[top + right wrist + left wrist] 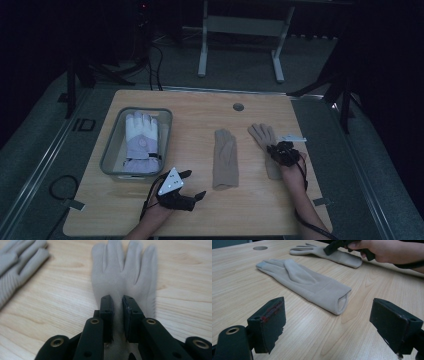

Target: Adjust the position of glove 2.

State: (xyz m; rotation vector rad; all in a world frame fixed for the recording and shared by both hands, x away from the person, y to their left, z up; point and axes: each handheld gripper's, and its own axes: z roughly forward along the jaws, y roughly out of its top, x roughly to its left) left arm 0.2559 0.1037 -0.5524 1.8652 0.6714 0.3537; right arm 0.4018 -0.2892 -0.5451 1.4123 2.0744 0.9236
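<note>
1. Two beige gloves were laid on the table (200, 210); the right glove (125, 272) was pinched by the right gripper (118, 307).
2. The left gripper (332, 322) was held spread near the middle glove (304, 282).

Recording lab, staged tabletop station in a dark room.

A light wooden table (200, 210) with a cable port (238, 107) stood on grey carpet (30, 150), boxed in by black surroundings at upper left and upper right of the high view. Dark stands (75, 80) flanked it on both sides; a white metal frame (240, 30) stood at top centre, cables (155, 65) ran across the floor behind, and a small red indicator light (144, 6) glowed at upper left. Props were few: a grey bin (112, 150) and gloves (225, 159) laid out flat.
</note>
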